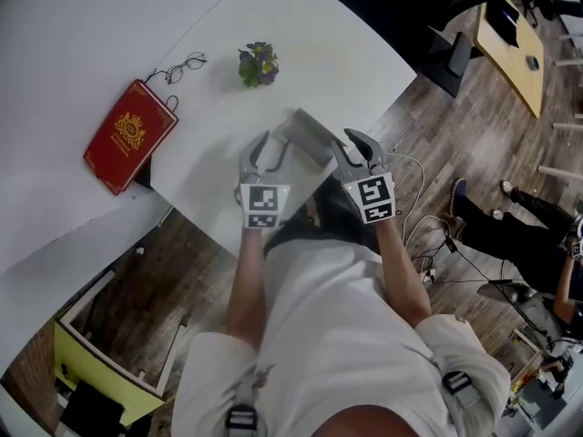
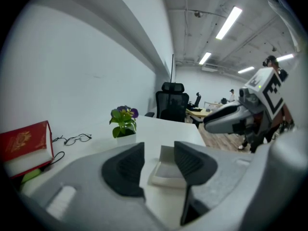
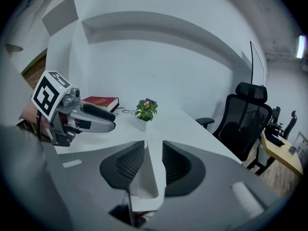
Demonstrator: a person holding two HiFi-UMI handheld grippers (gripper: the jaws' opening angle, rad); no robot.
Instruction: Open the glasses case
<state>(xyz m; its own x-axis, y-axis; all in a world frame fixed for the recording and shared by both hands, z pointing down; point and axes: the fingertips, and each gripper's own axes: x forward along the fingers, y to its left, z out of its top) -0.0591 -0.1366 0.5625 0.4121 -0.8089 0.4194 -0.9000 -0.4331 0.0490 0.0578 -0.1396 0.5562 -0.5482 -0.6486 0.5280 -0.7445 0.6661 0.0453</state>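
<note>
The glasses case (image 1: 308, 137), a pale grey-white oblong box, lies on the white table (image 1: 109, 44) near its front edge. My left gripper (image 1: 273, 144) sits at the case's left end and my right gripper (image 1: 352, 144) at its right end. In the left gripper view the case (image 2: 166, 170) shows in the gap between the dark pads (image 2: 122, 170), and those jaws stand apart without pressing on it. Between the pads (image 3: 175, 165) of the right gripper (image 3: 153, 163), which are narrowly apart, an edge of the case (image 3: 147, 186) shows. I cannot tell whether the lid is raised.
A red book (image 1: 129, 135) lies at the left of the table with a pair of glasses (image 1: 187, 65) beside it. A small potted plant (image 1: 259, 64) stands behind the case. Beyond the table edge are wooden floor, an office chair (image 3: 248, 119) and a seated person (image 1: 510, 221).
</note>
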